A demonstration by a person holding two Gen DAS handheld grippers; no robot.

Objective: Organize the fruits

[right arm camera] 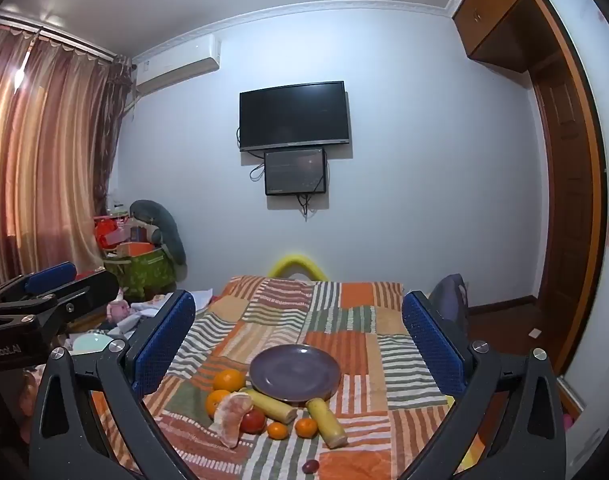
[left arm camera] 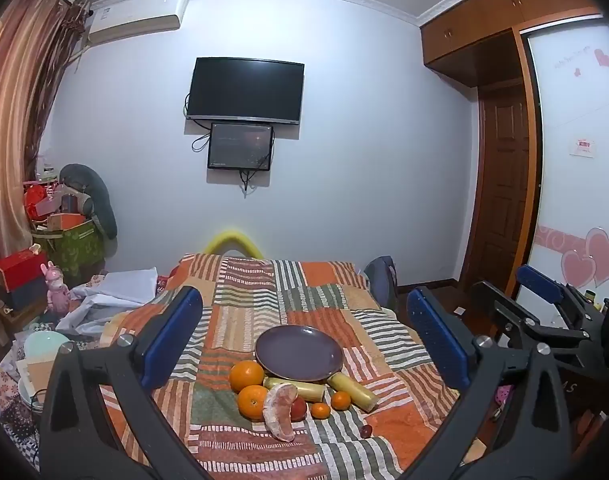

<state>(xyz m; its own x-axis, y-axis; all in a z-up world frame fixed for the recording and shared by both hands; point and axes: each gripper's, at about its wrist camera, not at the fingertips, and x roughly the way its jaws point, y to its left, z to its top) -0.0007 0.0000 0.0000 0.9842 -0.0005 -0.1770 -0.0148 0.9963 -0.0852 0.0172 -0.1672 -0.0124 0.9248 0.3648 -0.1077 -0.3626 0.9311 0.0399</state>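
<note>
An empty purple plate [left arm camera: 299,353] [right arm camera: 295,372] lies on the striped bedspread [left arm camera: 244,304] [right arm camera: 344,300]. In front of it lie two oranges [left arm camera: 246,376] [right arm camera: 229,380], a peeled pomelo wedge [left arm camera: 279,410] [right arm camera: 232,414], a red fruit [left arm camera: 299,407] [right arm camera: 253,420], two small tangerines [left arm camera: 340,400] [right arm camera: 306,427], two yellow sugarcane-like pieces [left arm camera: 352,391] [right arm camera: 327,422] and a small dark red fruit [left arm camera: 365,431] [right arm camera: 310,466]. My left gripper [left arm camera: 304,336] and right gripper [right arm camera: 298,340] are open and empty, held above the fruit.
The right gripper shows at the right of the left wrist view [left arm camera: 544,304]; the left gripper shows at the left of the right wrist view [right arm camera: 44,292]. Clutter, boxes and bowls [left arm camera: 44,344] lie left of the bed. A wardrobe [left arm camera: 576,160] and a door stand right.
</note>
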